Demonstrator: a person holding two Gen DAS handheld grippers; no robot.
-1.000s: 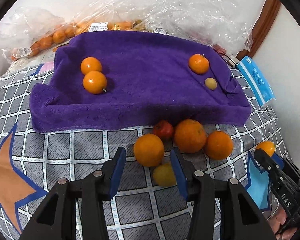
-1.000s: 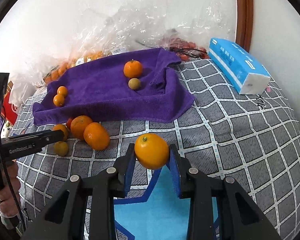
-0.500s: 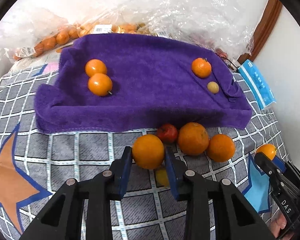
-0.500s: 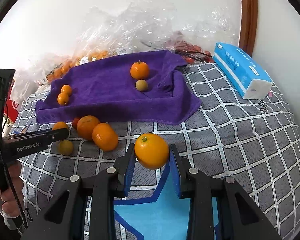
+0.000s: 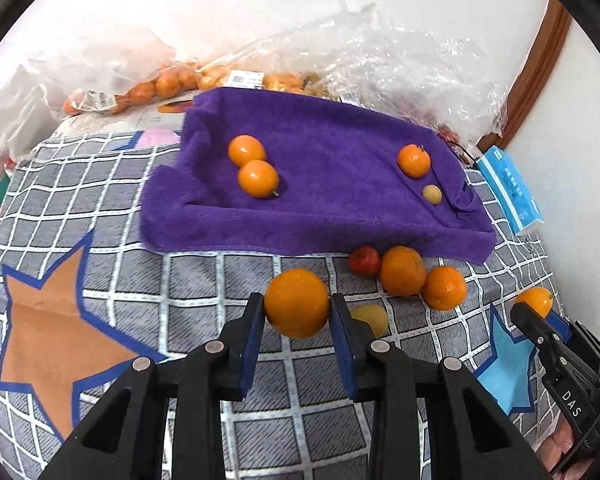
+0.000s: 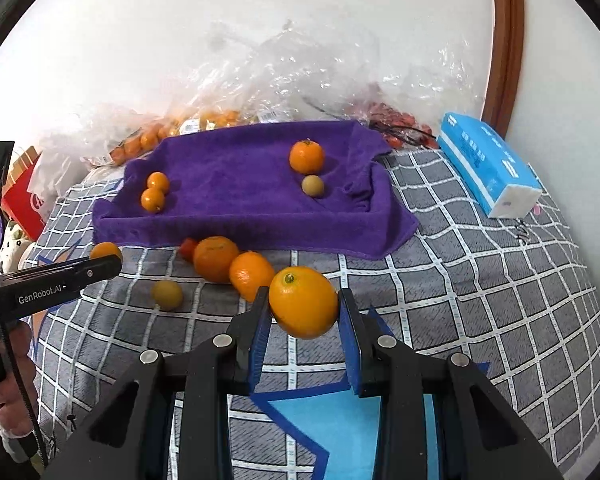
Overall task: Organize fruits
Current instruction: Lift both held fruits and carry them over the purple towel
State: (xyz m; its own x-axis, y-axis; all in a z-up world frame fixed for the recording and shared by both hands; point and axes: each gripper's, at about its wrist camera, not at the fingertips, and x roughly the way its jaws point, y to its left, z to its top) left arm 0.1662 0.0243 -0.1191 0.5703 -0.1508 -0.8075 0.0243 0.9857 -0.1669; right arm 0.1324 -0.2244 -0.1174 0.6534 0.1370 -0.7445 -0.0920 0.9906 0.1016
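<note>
My left gripper (image 5: 297, 312) is shut on an orange (image 5: 297, 302) and holds it above the checked cloth, in front of the purple towel (image 5: 324, 204). My right gripper (image 6: 304, 312) is shut on another orange (image 6: 303, 301), also off the cloth. The towel (image 6: 240, 184) holds two small oranges (image 5: 253, 166) at its left, and an orange (image 5: 413, 160) with a small yellow fruit (image 5: 432, 193) at its right. Loose on the cloth lie a red fruit (image 5: 364, 261), two oranges (image 5: 402, 276), (image 5: 444, 287) and a yellow fruit (image 5: 370, 317).
Plastic bags of oranges (image 5: 172, 84) and clear wrapping (image 5: 400, 64) lie behind the towel by the wall. A blue tissue pack (image 6: 488, 168) lies at the right. A red box (image 6: 24, 196) stands at the far left. The right gripper shows in the left wrist view (image 5: 540, 320).
My left gripper closed on the near orange and lifted it off the cloth, shifting left. My right gripper keeps its orange and has moved a little closer to the loose fruit.
</note>
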